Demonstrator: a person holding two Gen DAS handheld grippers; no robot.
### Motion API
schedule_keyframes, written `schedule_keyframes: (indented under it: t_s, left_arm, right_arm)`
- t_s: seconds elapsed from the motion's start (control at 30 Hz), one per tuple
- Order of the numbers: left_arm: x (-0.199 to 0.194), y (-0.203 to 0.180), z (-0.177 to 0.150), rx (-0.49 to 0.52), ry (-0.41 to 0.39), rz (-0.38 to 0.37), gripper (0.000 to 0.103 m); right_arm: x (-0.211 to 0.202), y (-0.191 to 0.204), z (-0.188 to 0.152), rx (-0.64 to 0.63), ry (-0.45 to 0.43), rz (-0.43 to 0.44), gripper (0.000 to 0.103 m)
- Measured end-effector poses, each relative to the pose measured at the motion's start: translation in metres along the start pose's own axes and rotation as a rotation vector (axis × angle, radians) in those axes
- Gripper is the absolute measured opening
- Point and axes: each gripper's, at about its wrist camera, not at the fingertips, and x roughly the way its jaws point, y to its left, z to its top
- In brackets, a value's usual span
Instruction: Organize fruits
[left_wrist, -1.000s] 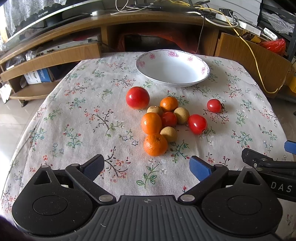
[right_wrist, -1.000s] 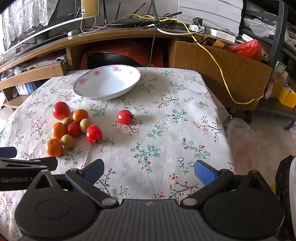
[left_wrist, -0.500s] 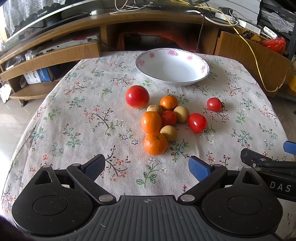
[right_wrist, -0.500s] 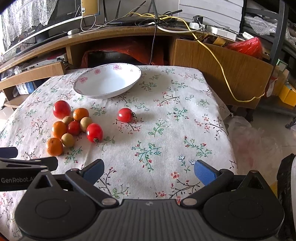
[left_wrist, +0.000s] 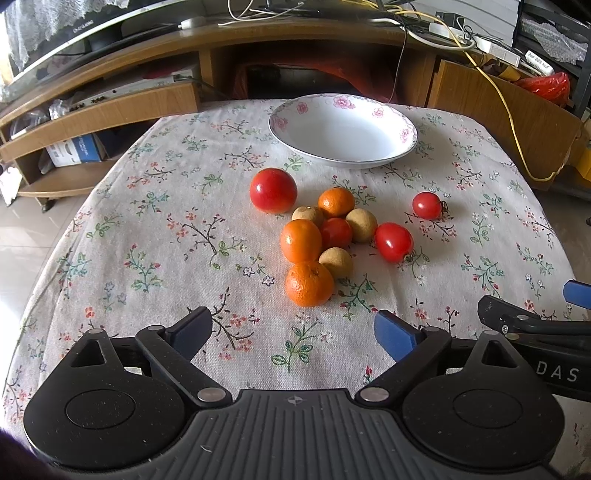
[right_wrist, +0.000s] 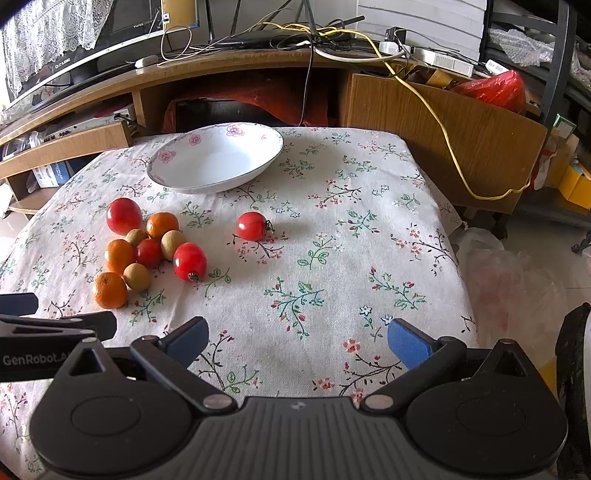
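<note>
White "GenRobot.A" lettering marks left tongs.

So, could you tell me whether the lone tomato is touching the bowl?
Apart. The right wrist view shows bare tablecloth between the lone tomato and the bowl.

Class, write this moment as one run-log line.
left gripper: open, empty | right gripper: open, empty | white floral-rimmed bowl: empty | fruits on floral tablecloth
</note>
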Motion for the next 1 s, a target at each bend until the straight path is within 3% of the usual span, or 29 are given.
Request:
schedule_keyframes:
  t_s: [1.0]
  left_arm:
    - [0.0015, 0.0046, -0.0010, 0.003, 0.009, -0.014, 0.095]
  right_arm:
    - [0.0026, 0.0048, -0.0035, -0.017, 0.008, 0.010, 0.103]
